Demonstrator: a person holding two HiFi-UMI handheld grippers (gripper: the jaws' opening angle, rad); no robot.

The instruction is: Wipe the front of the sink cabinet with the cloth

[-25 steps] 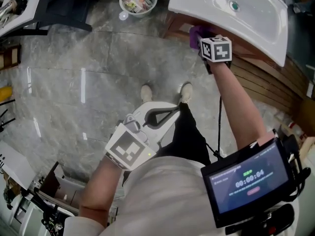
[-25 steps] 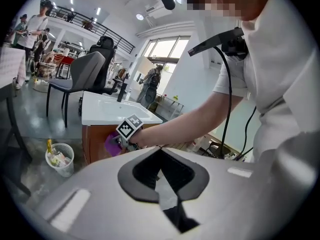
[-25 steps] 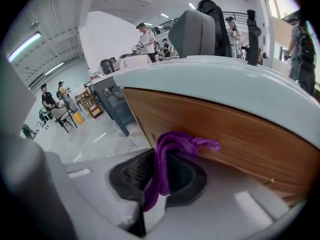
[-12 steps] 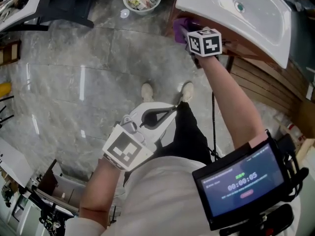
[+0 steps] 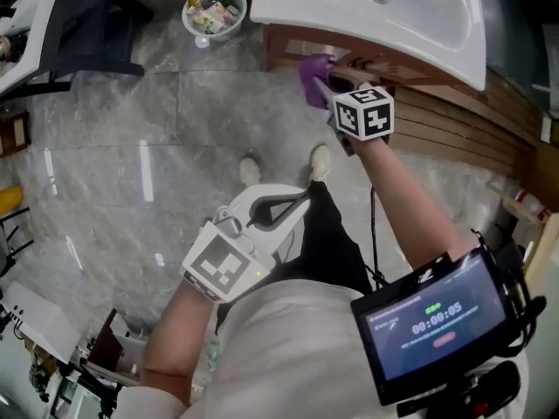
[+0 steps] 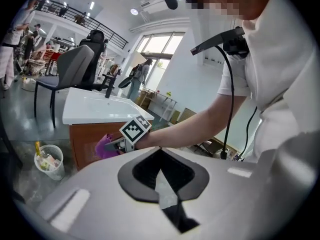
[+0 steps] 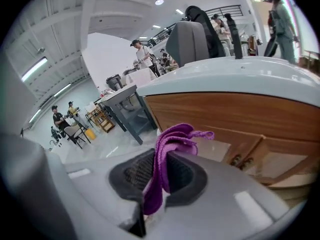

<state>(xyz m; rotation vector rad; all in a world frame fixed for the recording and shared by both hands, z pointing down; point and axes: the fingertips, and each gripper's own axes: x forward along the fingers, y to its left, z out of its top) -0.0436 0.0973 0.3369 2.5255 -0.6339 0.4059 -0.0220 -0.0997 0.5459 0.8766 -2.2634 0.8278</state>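
Right gripper view: right gripper (image 7: 159, 173) clamps cloth (image 7: 172, 144), bunched by cabinet (image 7: 235, 116) front. Left gripper (image 6: 162, 176) closed, empty, idle. Judgement: press cloth flat to wood, overlap strokes, skirt the knobs (image 7: 236, 160).

the head view is looking steeply down from above onto the sink cabinet (image 5: 281, 49). the left gripper view is facing that cabinet from well back, low down. the right gripper view is looking up at its front from close by. all three are sharing the cloth (image 5: 313, 78).
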